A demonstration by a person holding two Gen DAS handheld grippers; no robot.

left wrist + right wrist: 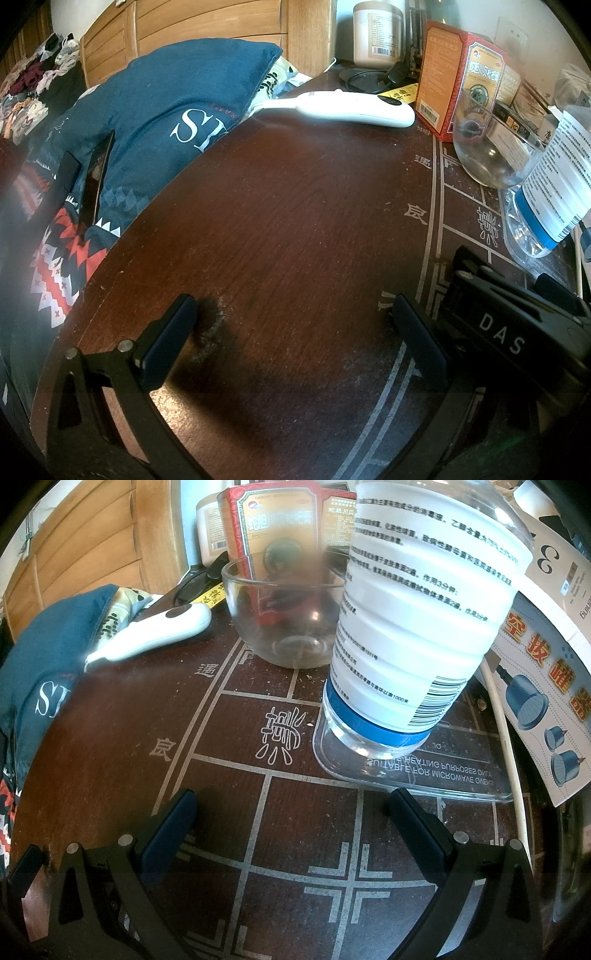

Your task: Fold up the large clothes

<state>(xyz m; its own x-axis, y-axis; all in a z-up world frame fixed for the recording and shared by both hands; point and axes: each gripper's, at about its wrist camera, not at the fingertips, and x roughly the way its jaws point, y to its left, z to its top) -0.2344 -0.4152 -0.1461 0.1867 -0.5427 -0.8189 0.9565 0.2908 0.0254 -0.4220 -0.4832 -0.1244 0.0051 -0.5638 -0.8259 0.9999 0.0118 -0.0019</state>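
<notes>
Dark wood bench [295, 221] under both your tools: left tool [295, 332] wide, empty; right tool [293, 819] wide, empty. Blue garment [177, 99] far left, bottle [417, 620] right.

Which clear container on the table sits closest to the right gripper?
The labelled plastic bottle, standing on a clear lid just ahead of the right gripper; the glass bowl sits farther back.

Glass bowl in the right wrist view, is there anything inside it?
No, the glass bowl stands empty on the table; the red box merely shows through it from behind.
</notes>
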